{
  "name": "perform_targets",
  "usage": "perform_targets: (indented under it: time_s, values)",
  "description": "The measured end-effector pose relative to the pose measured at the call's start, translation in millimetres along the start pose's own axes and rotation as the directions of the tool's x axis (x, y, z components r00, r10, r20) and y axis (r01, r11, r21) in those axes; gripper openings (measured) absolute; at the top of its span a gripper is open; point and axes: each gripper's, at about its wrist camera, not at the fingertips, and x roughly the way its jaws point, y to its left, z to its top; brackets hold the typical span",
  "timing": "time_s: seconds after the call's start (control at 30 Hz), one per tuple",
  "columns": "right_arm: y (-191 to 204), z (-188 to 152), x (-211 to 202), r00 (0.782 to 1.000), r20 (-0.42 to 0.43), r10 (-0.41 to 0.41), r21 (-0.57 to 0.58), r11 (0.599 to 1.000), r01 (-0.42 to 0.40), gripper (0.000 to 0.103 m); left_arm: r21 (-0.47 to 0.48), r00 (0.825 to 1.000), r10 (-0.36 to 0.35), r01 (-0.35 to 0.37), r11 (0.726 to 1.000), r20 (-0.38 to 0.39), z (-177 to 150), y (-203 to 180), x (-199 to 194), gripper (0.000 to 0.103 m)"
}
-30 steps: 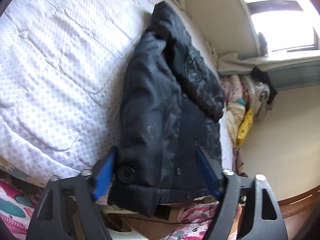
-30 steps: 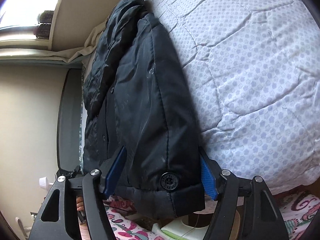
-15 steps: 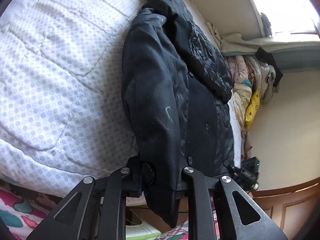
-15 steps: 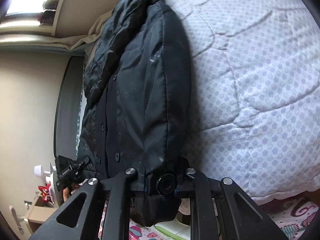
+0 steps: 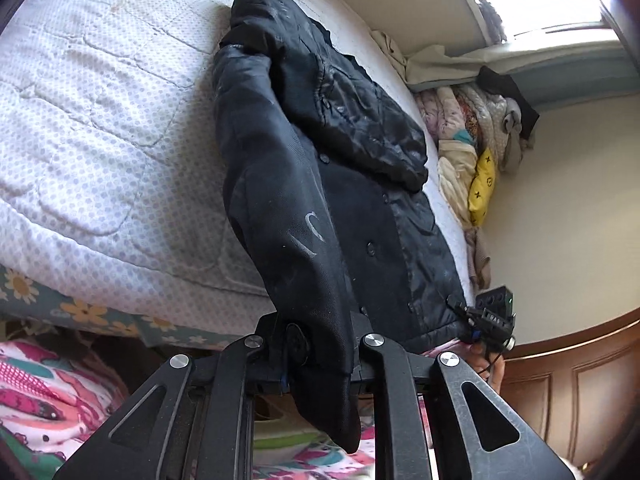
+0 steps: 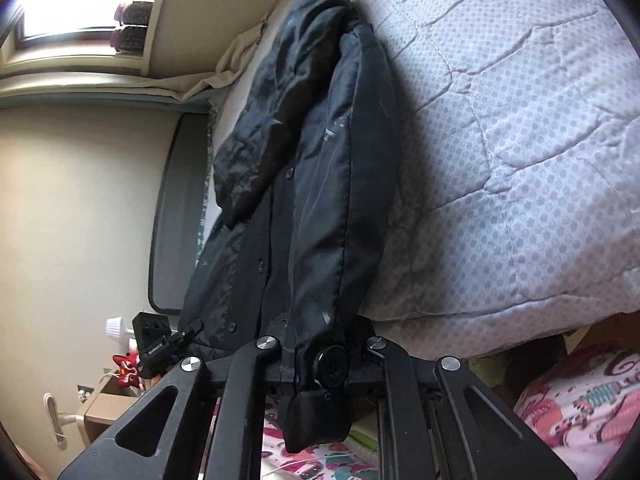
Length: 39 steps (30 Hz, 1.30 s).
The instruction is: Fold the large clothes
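Note:
A black button-front jacket (image 5: pixel 360 200) lies lengthwise on a white quilted bed (image 5: pixel 100 140). My left gripper (image 5: pixel 316 356) is shut on the cuff of one sleeve (image 5: pixel 280 208) at the near bed edge, a button showing beside the pinch. In the right wrist view the same jacket (image 6: pixel 280 200) stretches away from me. The jaws of my right gripper (image 6: pixel 326 364) are closing, pads pressing the other sleeve's buttoned cuff (image 6: pixel 316 420), which hangs below them. Both sleeves rise off the jacket toward the grippers. Each view shows the other gripper (image 5: pixel 486 320) (image 6: pixel 160 344) across the hem.
A heap of folded clothes with a yellow cushion (image 5: pixel 482 184) sits beyond the bed under a bright window. Wood panelling (image 5: pixel 580 380) stands at the right. Pink patterned fabric (image 5: pixel 40 392) lies below the bed edge. A cardboard box (image 6: pixel 108 404) and door handle (image 6: pixel 56 420) are at the left.
Both grippers stood open around the sleeve cuffs; they have closed onto them and lifted the cuffs a little off the bed edge.

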Motion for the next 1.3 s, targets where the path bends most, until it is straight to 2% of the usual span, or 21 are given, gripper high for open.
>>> perform_targets:
  time_s: [0.13,0.27,0.5,0.67,0.83,1.0,1.1,1.13,1.2,1.27,1.3]
  values:
    - [0.8,10.3,-3.8,0.999,0.032,0.026,0.026,0.999,-0.027,0.008,-0.030,0.999,-0.052,0.052,0.998,0.003,17.3,-0.7,3.0,0.019]
    - [13.3,34.5,1.5,0.998,0.053,0.038,0.030,0.999,-0.040,0.008,-0.068,0.995,-0.091,0.093,0.993,0.033,54.4,-7.4,1.1,0.019]
    - [62.9,97.1,5.2,0.992,0.120,0.034,-0.034,0.999,-0.030,0.008,-0.046,0.994,-0.045,0.050,0.998,0.098,121.4,-34.7,1.4,0.020]
    - [83.3,140.6,16.6,0.988,0.154,-0.015,-0.028,0.999,0.019,0.008,-0.081,0.992,-0.032,0.042,0.996,0.119,167.8,-39.5,16.9,0.021]
    - [84.0,189.0,42.4,0.981,0.170,-0.089,0.018,0.996,0.087,0.009,-0.140,0.993,0.003,0.014,0.990,0.118,208.1,-27.1,42.4,0.023]
    - [70.2,221.6,74.4,0.979,0.136,-0.151,0.034,0.988,0.147,0.010,-0.161,0.995,0.031,-0.016,0.987,0.093,234.5,-15.0,75.0,0.023]
    - [56.3,233.8,92.8,0.983,0.124,-0.137,0.034,0.990,0.133,0.011,-0.178,0.996,0.042,-0.027,0.984,0.082,245.6,-6.6,92.1,0.024]
    - [51.0,238.8,99.6,0.985,0.114,-0.127,0.047,0.991,0.123,0.011,-0.184,0.996,0.048,-0.034,0.982,0.076,249.3,-5.2,96.0,0.026]
    - [42.1,246.1,106.9,0.989,0.094,-0.116,0.065,0.992,0.110,0.014,-0.186,0.995,0.060,-0.045,0.981,0.076,256.9,-5.2,100.8,0.035]
    - [36.9,254.2,110.2,0.990,0.079,-0.114,0.080,0.991,0.108,0.025,-0.183,0.993,0.070,-0.051,0.982,0.096,264.8,-8.4,101.2,0.049]
    - [35.2,258.2,109.0,0.992,0.082,-0.101,0.085,0.992,0.094,0.029,-0.183,0.991,0.074,-0.052,0.982,0.114,268.7,-10.0,99.6,0.052]
